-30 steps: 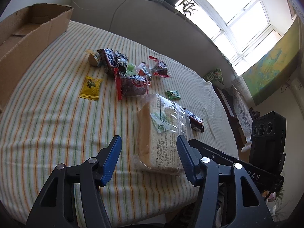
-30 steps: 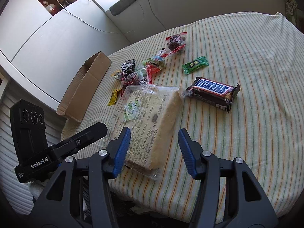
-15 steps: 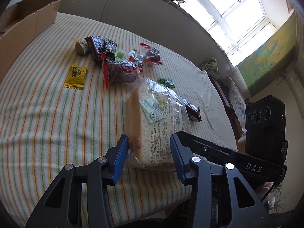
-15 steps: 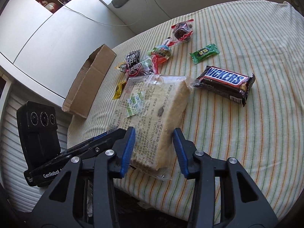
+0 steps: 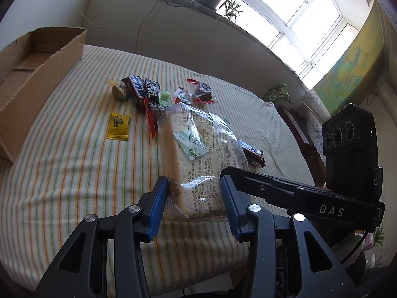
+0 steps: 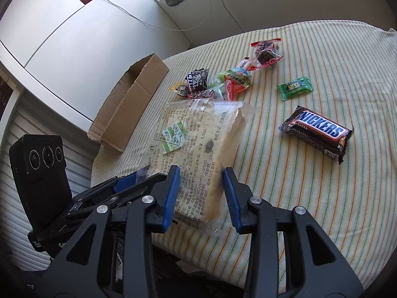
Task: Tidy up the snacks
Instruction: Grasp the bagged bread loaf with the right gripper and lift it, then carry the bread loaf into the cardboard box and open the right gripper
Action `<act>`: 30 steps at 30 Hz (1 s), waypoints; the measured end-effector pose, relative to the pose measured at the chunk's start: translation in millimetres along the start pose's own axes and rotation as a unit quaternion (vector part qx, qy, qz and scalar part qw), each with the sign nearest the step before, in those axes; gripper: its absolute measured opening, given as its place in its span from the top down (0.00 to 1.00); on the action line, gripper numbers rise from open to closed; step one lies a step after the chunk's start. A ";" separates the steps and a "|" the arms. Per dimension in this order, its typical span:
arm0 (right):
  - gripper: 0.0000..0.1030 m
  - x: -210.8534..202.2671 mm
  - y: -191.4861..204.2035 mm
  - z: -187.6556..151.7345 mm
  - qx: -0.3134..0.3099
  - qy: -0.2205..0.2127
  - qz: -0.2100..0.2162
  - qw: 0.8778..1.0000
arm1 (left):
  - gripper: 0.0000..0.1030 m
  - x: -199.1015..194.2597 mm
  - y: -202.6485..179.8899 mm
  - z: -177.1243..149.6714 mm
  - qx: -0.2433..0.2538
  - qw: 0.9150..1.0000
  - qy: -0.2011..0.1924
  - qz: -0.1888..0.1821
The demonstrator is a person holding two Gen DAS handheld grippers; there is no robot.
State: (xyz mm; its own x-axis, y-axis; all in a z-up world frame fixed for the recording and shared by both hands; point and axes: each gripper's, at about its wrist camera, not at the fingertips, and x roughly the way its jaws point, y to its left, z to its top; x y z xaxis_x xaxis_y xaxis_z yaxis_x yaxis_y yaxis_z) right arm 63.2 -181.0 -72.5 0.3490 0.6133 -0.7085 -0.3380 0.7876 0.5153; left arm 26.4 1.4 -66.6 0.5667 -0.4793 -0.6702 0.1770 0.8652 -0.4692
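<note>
Both the left gripper and right gripper have just closed on the bread bag between their jaws, so lift evenly toward the box.

The bread bag was clear, crinkly, glossy plastic; the box was matt, rough-edged corrugated cardboard; the striped cloth on the counter looked soft and woven

The cardboard box runs off the left wrist view's left edge. The bread bag hides part of the snack pile, whose small labels are unreadable.
</note>
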 end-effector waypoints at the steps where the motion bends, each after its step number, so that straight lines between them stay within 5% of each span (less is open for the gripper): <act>1: 0.63 0.5 4.3 3.0 -0.005 -0.001 0.001 1.000 | 0.60 -3.2 1.0 1.8 0.001 1.000 -0.005 0.003; 30: 0.63 106.8 168.2 85.9 -0.155 0.028 0.082 0.984 | 0.60 -99.1 120.9 44.9 -0.066 0.981 -0.145 0.114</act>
State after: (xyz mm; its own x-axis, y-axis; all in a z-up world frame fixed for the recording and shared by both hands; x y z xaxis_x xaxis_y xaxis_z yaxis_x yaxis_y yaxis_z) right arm 118.7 22.1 -20.1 0.2209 0.7196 -0.6583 -0.6398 0.6164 0.4590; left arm 27.8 160.1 -31.0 0.7884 -0.1967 -0.5828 -0.0753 0.9095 -0.4089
